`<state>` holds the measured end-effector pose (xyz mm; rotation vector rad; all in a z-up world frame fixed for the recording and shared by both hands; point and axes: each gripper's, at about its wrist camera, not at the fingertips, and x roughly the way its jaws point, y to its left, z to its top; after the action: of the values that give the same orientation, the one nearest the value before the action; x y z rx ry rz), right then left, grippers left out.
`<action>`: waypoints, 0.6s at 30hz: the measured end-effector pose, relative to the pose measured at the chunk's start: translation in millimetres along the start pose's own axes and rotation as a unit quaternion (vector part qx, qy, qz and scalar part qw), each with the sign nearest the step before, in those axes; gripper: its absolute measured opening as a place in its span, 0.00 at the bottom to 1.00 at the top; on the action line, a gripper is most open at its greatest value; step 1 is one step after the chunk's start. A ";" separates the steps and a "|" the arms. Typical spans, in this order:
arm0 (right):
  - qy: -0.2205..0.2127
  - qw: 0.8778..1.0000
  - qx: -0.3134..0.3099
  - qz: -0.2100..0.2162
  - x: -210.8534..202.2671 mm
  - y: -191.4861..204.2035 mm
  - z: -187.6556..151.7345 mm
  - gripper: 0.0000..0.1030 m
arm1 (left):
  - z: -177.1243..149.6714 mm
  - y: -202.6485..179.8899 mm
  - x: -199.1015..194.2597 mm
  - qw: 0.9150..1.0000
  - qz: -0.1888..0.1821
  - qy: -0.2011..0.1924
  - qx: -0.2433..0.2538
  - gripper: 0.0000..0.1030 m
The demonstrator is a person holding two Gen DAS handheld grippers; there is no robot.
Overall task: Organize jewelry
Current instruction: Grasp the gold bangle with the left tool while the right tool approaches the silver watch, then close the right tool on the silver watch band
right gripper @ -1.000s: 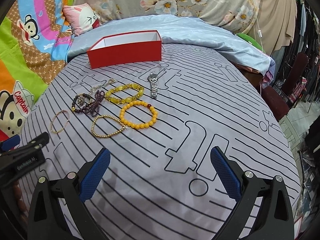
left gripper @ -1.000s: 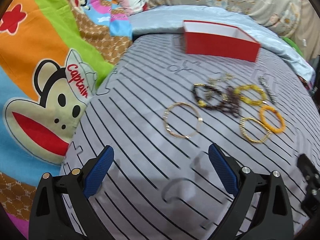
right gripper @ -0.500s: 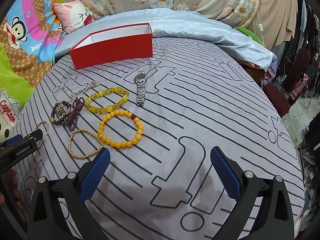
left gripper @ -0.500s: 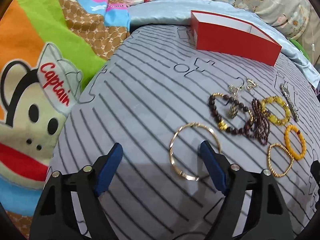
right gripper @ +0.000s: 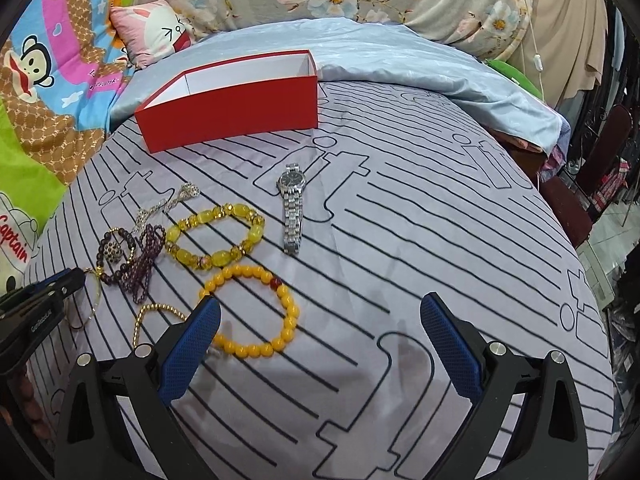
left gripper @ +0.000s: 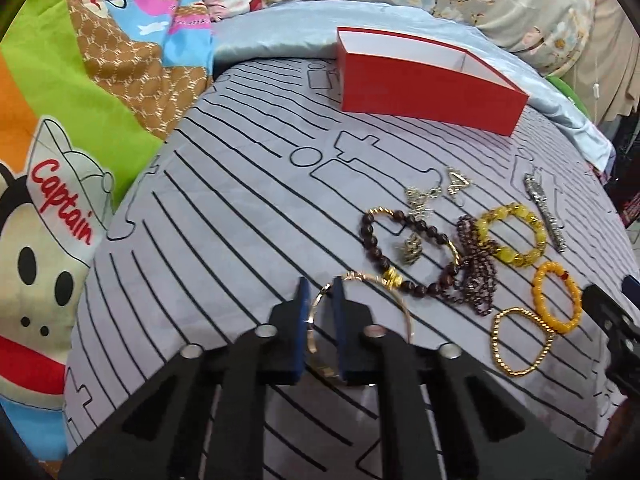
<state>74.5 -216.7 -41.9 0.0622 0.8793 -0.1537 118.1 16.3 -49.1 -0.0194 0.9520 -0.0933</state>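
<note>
"Captain" print (left gripper: 64, 204) (red script), left tongs (left gripper: 320, 284) pinching gold bangle (left gripper: 400, 300)

A: Lighting, both views: bright, even, diffuse indoor light. No glare on the sheet (right gripper: 400, 240); colours saturated.

B: Shadows?

A: Soft only. A faint grey patch under the right tongs (right gripper: 320, 322); a darker, narrow one under the left tongs (left gripper: 320, 312).

B: Optics?

A: Strong fisheye: stripes bow outward, black vignette in the corners. Centre sharp, the watch (right gripper: 292, 208) links resolved. Box (left gripper: 424, 92) edges curve. Right margin of the right view dim and slightly smeared.
</note>
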 end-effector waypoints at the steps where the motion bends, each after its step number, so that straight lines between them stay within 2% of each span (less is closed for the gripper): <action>1: -0.001 1.000 -0.001 0.001 1.3 0.4 2.3 0.91 | 0.7 0.0 0.0 1.000 -0.005 0.001 0.000 0.04; 3: 0.001 1.000 0.003 0.010 7.0 -0.3 9.8 0.87 | 1.5 -0.2 -0.3 1.000 -0.010 0.003 -0.002 0.03; 11: 0.013 0.999 0.005 0.033 37.9 2.8 39.7 0.62 | 1.9 -0.8 -11.4 1.000 -0.027 -0.003 -0.005 0.02; 18: 0.028 0.999 0.003 0.040 70.7 7.7 61.1 0.50 | 5.8 -2.3 -18.8 0.999 -0.037 -0.010 -0.003 0.02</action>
<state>166.6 -224.0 -57.6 0.1077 0.9311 -0.0791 111.9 15.6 -30.4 -0.0607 0.9321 -0.1587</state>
